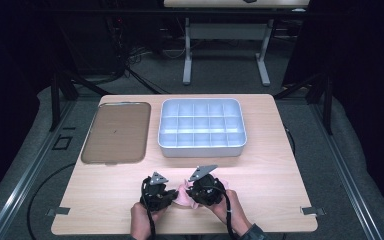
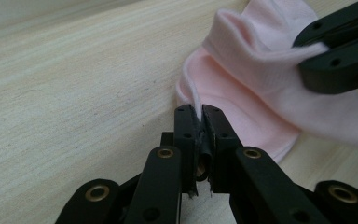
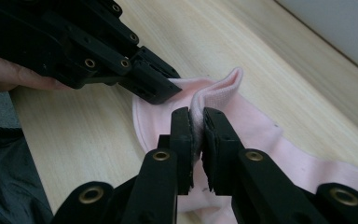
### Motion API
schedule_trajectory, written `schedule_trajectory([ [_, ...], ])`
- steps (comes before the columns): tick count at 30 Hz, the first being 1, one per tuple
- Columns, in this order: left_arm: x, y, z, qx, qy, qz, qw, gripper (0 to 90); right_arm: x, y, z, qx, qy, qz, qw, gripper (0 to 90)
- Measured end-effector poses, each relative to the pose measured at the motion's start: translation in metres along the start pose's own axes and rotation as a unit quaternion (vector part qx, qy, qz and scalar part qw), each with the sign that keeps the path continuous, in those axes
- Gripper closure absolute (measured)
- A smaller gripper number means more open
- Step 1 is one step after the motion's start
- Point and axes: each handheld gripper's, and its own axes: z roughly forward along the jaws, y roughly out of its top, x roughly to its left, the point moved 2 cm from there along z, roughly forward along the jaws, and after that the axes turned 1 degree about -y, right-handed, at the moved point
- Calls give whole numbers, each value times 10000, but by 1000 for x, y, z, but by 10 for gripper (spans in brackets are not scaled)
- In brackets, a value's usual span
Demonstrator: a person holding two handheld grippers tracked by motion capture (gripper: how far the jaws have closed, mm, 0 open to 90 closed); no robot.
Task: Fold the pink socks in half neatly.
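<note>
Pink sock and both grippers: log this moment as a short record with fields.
item held: pink sock, lying on the wooden table
left gripper: shut on the sock's thin edge
right gripper: shut on a raised fold of the sock
sock position: near front edge of the table, between the two grippers
divided tray: far side, its compartments look empty
flat brown tray: left of the divided tray, bare

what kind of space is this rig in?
Likely a lab or data-collection booth: dark curtains around a wooden table, floor cables, another desk behind. Both grippers pinch a pink sock.
</note>
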Motion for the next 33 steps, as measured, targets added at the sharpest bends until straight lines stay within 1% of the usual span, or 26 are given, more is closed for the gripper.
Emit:
schedule_trajectory([
  [1,0,0,0,0,0,0,10000,845,0,0,0,0,0,0,10000,827],
  [2,0,0,0,-3,-8,-3,10000,845,1,1,6,17,15,-25,10000,827],
  [3,0,0,0,-3,-8,-3,10000,845,1,2,9,1,39,24,10000,827],
  [4,1,0,0,10,-11,-13,10000,845,1,3,11,17,94,36,9999,822],
  [5,1,0,0,10,-11,-13,10000,844,1,3,11,17,94,36,9999,822],
  [6,1,0,0,12,-10,-17,10000,844,1,4,14,27,222,-27,9997,757],
  [7,1,0,0,12,-10,-17,10000,844,1,4,14,27,222,-27,9997,757],
  [8,1,-1,0,0,-17,-29,10000,844,1,4,13,-55,441,18,9990,713],
  [9,1,-1,0,0,-17,-29,10000,843,1,4,13,-55,441,18,9990,713],
  [10,1,-1,0,-4,-32,-48,10000,841,0,4,8,-245,590,128,9979,639],
  [11,1,-1,0,-4,-32,-48,10000,840,0,4,8,-245,590,128,9979,639],
  [12,1,-1,0,-15,-24,-51,10000,839,-3,2,0,-447,526,196,9974,631],
  [13,1,-1,0,-15,-24,-51,10000,839,-6,1,-4,-558,533,283,9966,625],
  [15,1,-1,0,-14,-26,-38,10000,838,-14,-2,-13,-654,442,377,9962,618],
  [16,2,-1,0,-26,-25,-35,10000,836,-18,-4,-15,-648,386,413,9963,613],
  [18,1,-2,-1,-24,-24,-52,10000,833,-31,-11,-23,-650,194,616,9958,613],
  [19,2,-2,-1,-43,-17,-52,10000,832,-38,-15,-26,-632,48,717,9954,615],
  [20,2,-2,-1,-41,-21,-53,10000,832,-45,-20,-29,-604,-140,853,9944,620],
  [22,2,-2,-1,-46,-15,-46,10000,831,-58,-30,-34,-514,-390,1071,9922,625],
  [24,2,-2,-1,-50,-17,-41,10000,831,-74,-43,-38,-418,-674,1337,9878,630],
  [25,2,-2,-1,-50,-17,-41,10000,832,-74,-43,-38,-418,-674,1337,9878,630],
  [26,2,-2,-1,-61,-10,-40,10000,832,-78,-47,-39,-366,-748,1420,9864,629],
  [27,2,-3,-1,-66,-11,-29,10000,832,-87,-57,-40,-169,-895,1531,9840,628],
  [28,1,-3,-1,-75,-17,-29,10000,832,-90,-60,-39,-89,-970,1509,9837,627],
  [29,1,-3,-1,-75,-17,-29,10000,832,-92,-64,-38,-19,-1007,1540,9829,626],
  [33,1,-3,-1,-93,9,1,10000,834,-95,-70,-32,28,-986,1607,9821,622],
])
